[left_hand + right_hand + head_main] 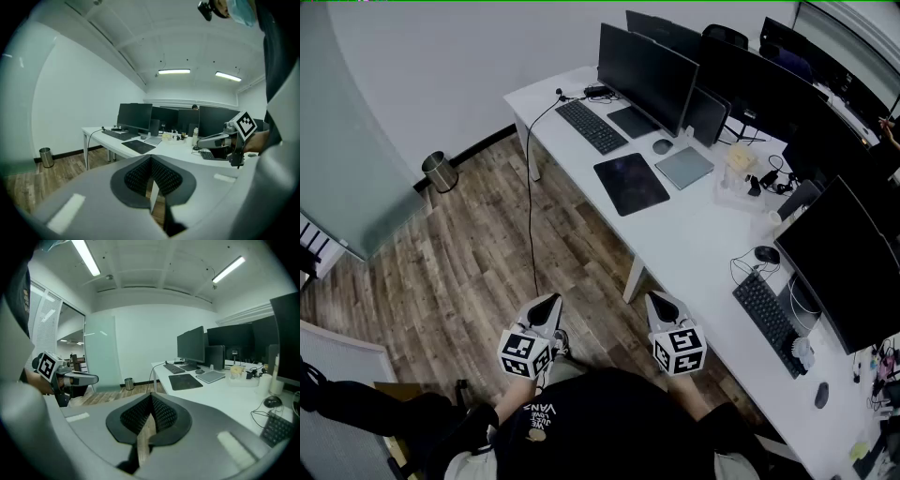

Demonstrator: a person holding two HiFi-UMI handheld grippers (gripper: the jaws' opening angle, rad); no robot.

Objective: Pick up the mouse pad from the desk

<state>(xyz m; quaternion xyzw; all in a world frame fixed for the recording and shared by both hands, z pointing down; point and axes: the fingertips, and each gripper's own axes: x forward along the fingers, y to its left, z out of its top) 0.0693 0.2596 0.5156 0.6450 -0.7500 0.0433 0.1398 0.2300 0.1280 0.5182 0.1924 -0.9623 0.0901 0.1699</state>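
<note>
— Pad (pixel 631 183): where does it lie?

— Flat on the white surface (pixel 694 234), close to its front edge, toward the end where the cable (pixel 530 187) hangs. The keyboard (pixel 592 126) is just beside it on that end's side. A paler grey slab (pixel 684 167) is just beside it on the other. The mouse (pixel 662 146) sits behind it, in front of the monitor (pixel 647 64).

— And the tools?

— The left tool (pixel 551 300) and right tool (pixel 656 298) are both held out over the wood floor (pixel 469 272), off the surface's front edge and well apart from the pad. Each has its jaws pressed together with nothing between them. Each tool's own view shows them meeting, with only floor beyond.

— So which step is this?

— The very start, I'd judge: nothing is touched and the reach has not yet begun.

— What does the next move call for?

— Carrying one tool along the front edge to the pad and parting its jaws on the way. The pad looks thin and lies flush, so a straight pinch from above would likely find nothing to bite. It is probably best to come in low at the pad's near edge. Or draw it until it overhangs the front edge, so one jaw can pass beneath. The other tool could steady it. Mind the keyboard and slab on either side.
</note>
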